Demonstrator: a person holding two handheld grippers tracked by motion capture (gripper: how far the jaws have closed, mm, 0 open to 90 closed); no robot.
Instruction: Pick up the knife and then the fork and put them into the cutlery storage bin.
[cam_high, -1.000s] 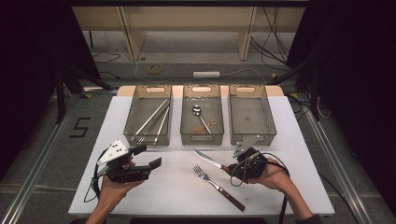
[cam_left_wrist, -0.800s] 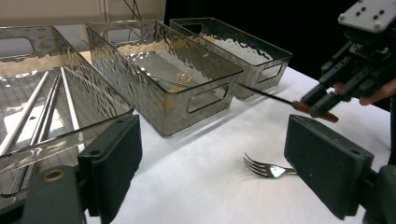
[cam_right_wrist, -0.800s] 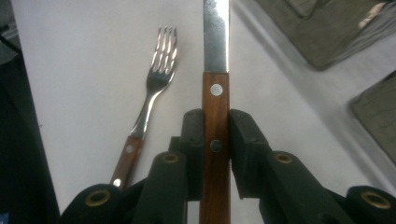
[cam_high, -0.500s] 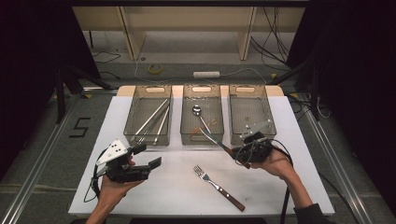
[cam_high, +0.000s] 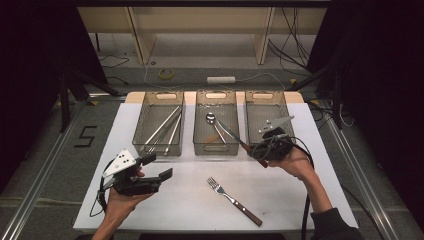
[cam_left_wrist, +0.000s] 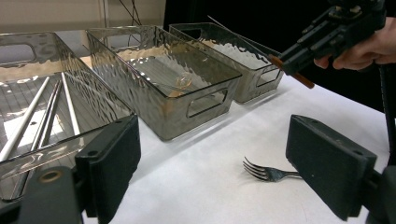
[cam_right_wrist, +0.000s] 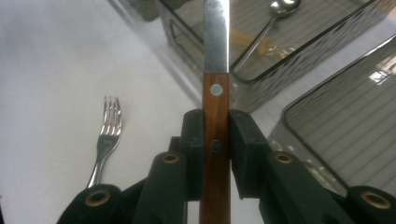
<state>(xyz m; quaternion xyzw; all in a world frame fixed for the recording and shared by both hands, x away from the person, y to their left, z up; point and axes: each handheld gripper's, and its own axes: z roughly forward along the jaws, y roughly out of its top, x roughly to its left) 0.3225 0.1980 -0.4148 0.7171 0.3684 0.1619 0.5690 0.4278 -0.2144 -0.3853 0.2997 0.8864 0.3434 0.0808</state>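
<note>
Right gripper (cam_right_wrist: 215, 154) clamped on the knife (cam_right_wrist: 216, 100) by its wooden handle – blade out over the middle bin (cam_high: 216, 131) with the spoon (cam_high: 214, 123). Swing it to the empty right bin (cam_high: 267, 120), lower flat, then release. Left gripper (cam_left_wrist: 229, 172) jaws apart, idle – fork (cam_high: 233, 200) lies on the table (cam_high: 185, 210)

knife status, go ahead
Right gripper shut on knife handle, blade over the middle bin. Left gripper open, nothing between the jaws. Fork on the table, out of the way.
</note>
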